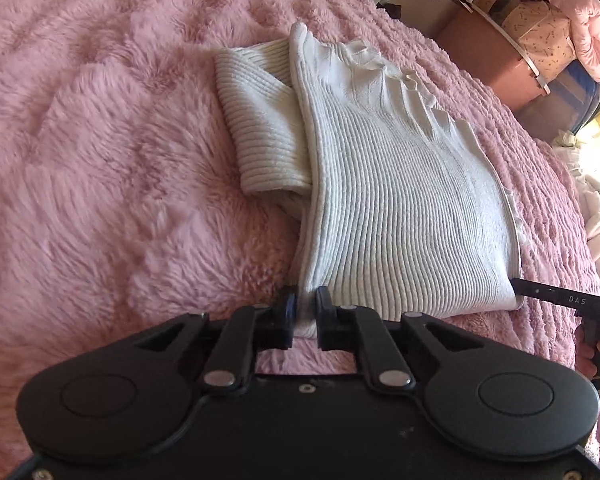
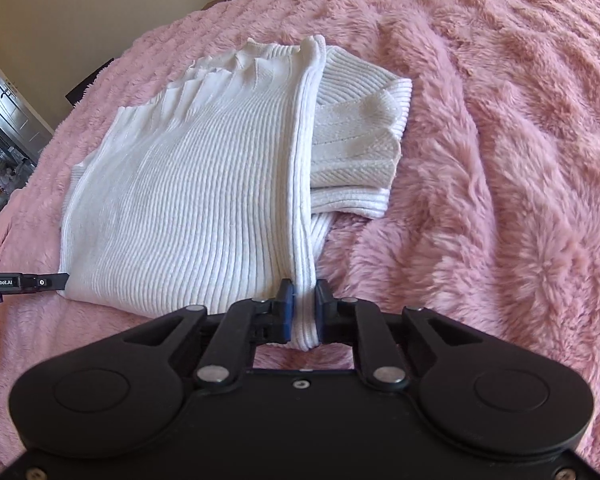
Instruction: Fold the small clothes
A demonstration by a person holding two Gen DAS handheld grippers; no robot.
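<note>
White ribbed sweater (image 1: 400, 200) lies on the pink fluffy blanket (image 1: 100, 160), already folded lengthwise, with one sleeve (image 1: 260, 128) sticking out at the side. The left gripper (image 1: 303, 312) is closed on the near hem corner, and the right gripper (image 2: 303, 308) is closed on the other near corner (both pinch a thick bunch of knit). I judge the step in hand is the crosswise fold. The next move asks both corners to be lifted together and carried to the collar end, keeping the hem straight so the layers do not slide.
</note>
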